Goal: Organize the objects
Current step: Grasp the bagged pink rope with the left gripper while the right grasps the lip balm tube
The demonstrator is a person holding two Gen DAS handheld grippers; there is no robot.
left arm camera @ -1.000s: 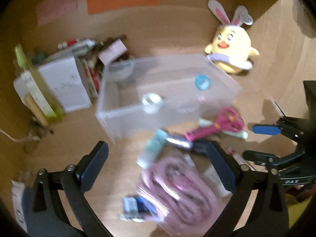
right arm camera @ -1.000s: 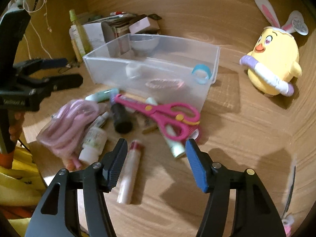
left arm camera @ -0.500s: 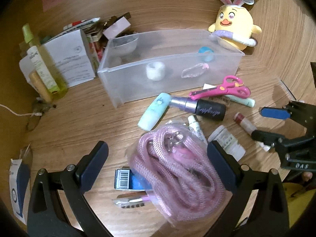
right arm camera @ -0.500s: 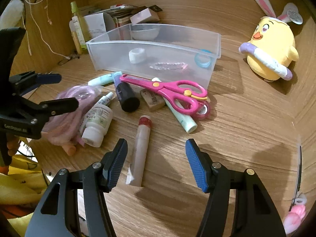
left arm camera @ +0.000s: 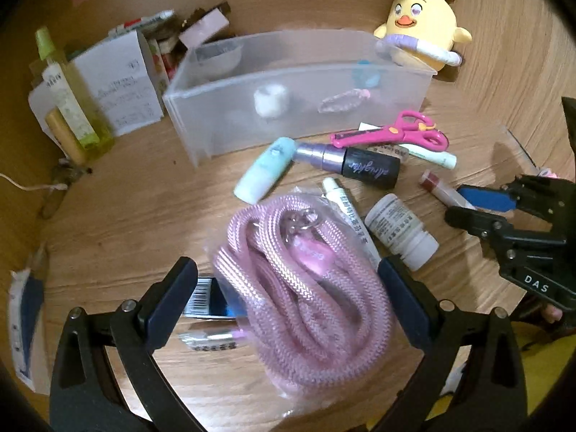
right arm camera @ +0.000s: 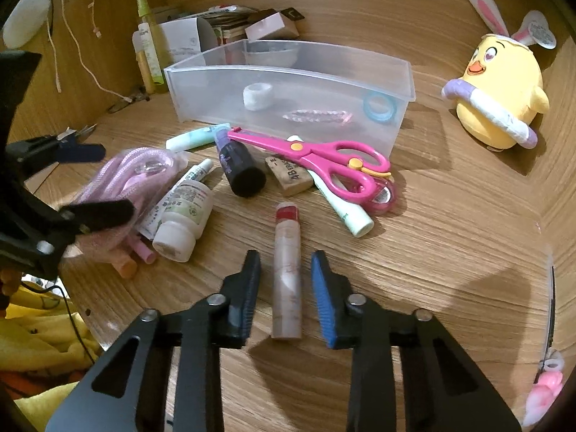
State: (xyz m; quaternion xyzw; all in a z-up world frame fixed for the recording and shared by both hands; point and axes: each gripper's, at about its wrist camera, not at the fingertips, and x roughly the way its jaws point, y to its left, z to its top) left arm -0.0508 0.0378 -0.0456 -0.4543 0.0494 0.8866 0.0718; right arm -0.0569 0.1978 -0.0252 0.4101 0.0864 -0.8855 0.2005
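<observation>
- Closing on the red-capped tube (right arm camera: 287, 273): right gripper (right arm camera: 286, 288) jaws are narrowing with the tube between them; pads are not yet seen pressing.
- Tube long axis is run near-to-far, in line with the fingers; red cap at the far end, tail nearest the gripper.
- Left gripper (left arm camera: 288, 306) is spread wide astride the bagged pink rope (left arm camera: 302, 295), nothing pinched.
- Tube is nearer the right hand; the clear bin (right arm camera: 288, 72) lies beyond it, past the pink scissors (right arm camera: 316, 162).
- Judged next: squeeze to be finished, tube lifted toward the bin.

One scissors (right arm camera: 316, 160), one bin (right arm camera: 288, 72), perhaps four tubes (right arm camera: 287, 270).
</observation>
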